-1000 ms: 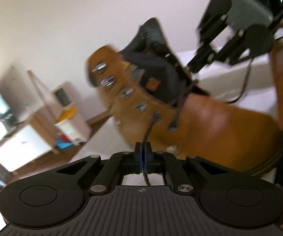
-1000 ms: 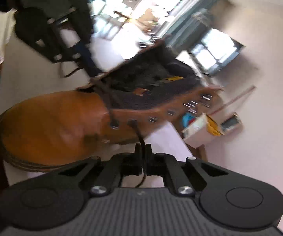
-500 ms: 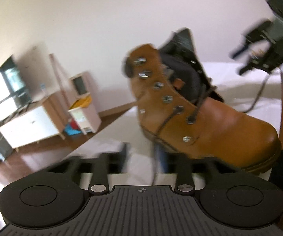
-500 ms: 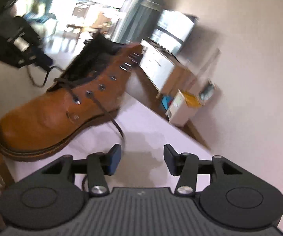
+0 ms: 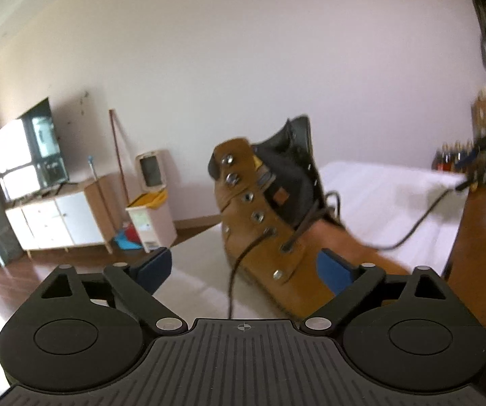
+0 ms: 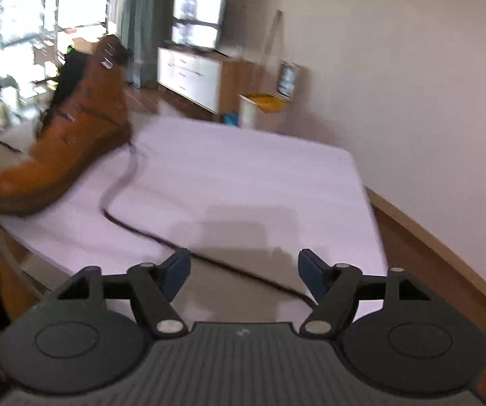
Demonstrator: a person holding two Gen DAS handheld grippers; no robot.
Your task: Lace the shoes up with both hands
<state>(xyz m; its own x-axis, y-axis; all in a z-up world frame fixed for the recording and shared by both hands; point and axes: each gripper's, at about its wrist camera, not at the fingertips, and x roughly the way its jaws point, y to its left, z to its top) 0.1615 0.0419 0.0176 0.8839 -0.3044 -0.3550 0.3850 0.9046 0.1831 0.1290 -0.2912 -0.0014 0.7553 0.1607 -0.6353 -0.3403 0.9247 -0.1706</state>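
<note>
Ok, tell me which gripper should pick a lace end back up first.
Probably the left gripper. Its jaws have just opened, and a lace end hangs between them, right by the boot. The right gripper, also just opened, sits far from the boot, with its lace trailing across the white sheet.

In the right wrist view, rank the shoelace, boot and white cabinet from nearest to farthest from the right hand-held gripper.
1. Shoelace: trails across the white sheet to just ahead of the right hand-held gripper.
2. Boot: far left on the sheet.
3. White cabinet: against the far wall.
</note>
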